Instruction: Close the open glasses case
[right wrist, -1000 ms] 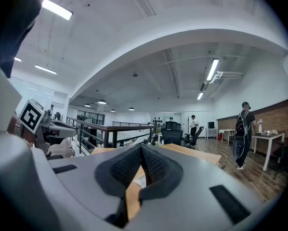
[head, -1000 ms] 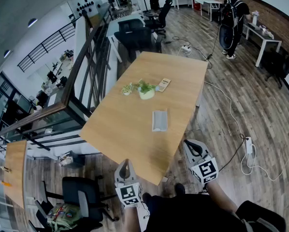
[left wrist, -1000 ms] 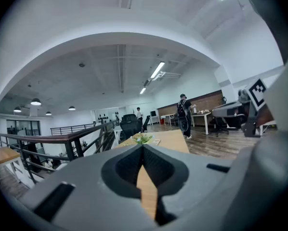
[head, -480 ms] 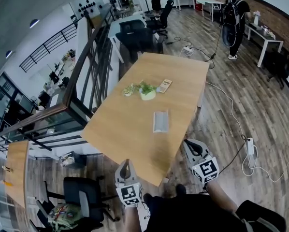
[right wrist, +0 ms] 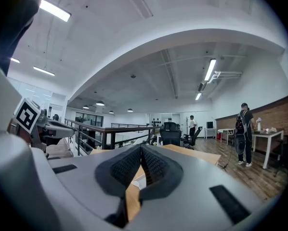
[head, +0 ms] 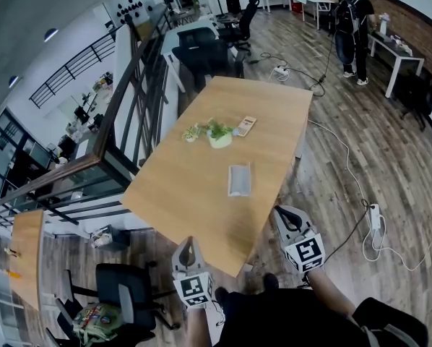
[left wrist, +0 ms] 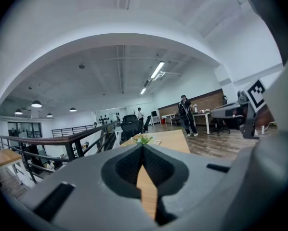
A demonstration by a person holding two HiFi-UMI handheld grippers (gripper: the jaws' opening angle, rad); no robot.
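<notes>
- Lying flat on the light wooden table [head: 174,194], the pale grey rectangular glasses case [head: 239,179] sits on the near half of the top. It is well short of the small green potted plant [head: 218,134] and well apart from both tools.
- Its two halves look spread open and level with the table; the hinge line is too small to make out from the head view.
- Judging by its look, it is a light, stiff shell. A push on one side would probably slide it across the smooth wood instead of folding it.
- The sensible hold would be one tool pinning the base half at its long edge. The other tool would go under the free edge of the lid half, far from the hinge, to swing it over.
- The shell seems sturdy enough for firm pressing, though a smooth finish may let pads slip.
- The left gripper [head: 188,244] hangs off the near table edge, jaws together at the tips, with nothing between them.
- The right gripper [head: 280,215] hovers just beside the near corner of the table, jaws likewise pressed together and empty, touching nothing.
</notes>
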